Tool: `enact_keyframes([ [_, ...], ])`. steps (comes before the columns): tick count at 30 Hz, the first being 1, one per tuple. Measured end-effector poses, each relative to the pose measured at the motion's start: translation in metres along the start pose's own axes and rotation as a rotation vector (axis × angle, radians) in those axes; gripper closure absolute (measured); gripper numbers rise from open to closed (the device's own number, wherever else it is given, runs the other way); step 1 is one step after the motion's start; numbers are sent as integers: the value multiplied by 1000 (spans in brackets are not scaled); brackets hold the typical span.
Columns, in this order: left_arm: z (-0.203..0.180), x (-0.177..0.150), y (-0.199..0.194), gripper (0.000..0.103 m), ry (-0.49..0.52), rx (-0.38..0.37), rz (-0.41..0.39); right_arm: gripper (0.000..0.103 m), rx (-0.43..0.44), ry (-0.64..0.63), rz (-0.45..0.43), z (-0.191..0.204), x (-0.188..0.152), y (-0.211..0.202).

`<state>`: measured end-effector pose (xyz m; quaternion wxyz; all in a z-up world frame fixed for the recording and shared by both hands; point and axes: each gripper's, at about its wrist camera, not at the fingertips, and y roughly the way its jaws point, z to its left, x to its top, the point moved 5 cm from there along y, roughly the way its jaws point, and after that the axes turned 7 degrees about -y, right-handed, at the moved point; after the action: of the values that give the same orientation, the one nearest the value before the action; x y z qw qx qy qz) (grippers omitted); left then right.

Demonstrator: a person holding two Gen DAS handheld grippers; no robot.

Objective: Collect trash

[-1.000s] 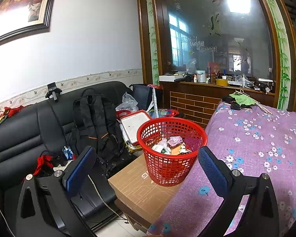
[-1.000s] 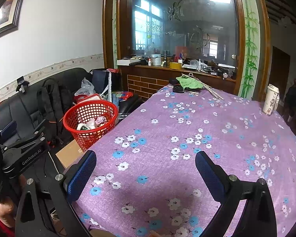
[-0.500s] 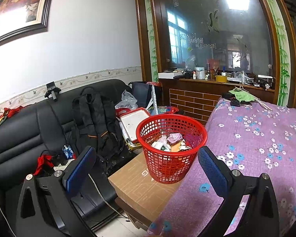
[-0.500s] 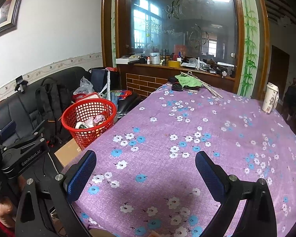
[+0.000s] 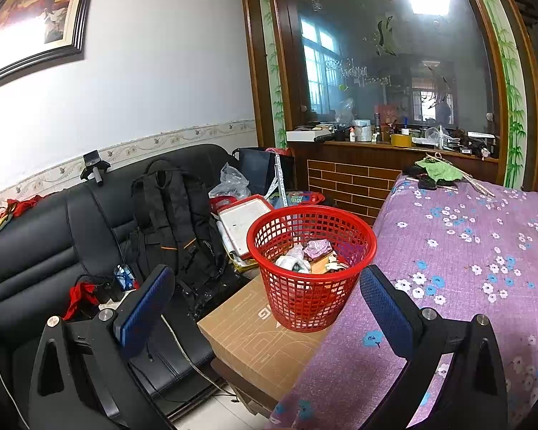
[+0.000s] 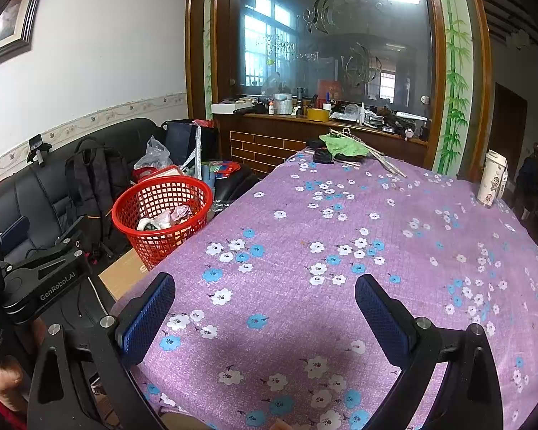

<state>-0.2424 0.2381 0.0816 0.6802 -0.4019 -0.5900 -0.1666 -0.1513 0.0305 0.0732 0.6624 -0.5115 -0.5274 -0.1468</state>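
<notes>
On the far left we see a black leather sofa (image 5: 36,251) with a black backpack (image 5: 175,222) leaning on it. Our left gripper (image 5: 265,308) hangs in the air with its blue-padded jaws spread wide and nothing between them. Just ahead, a red mesh basket (image 5: 312,272) holding crumpled trash (image 5: 305,254) stands on a cardboard box (image 5: 265,340) beside the table. To the right, our right gripper (image 6: 265,311), also wide and empty, hovers over the purple floral tablecloth (image 6: 340,222). A patterned paper cup (image 6: 491,181) stands at the far right edge.
</notes>
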Motion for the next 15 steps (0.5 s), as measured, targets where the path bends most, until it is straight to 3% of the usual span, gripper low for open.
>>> enact_keyframes([
  [15, -2, 0, 1, 0, 8, -4, 2, 1, -3, -3, 6, 2, -2, 1],
])
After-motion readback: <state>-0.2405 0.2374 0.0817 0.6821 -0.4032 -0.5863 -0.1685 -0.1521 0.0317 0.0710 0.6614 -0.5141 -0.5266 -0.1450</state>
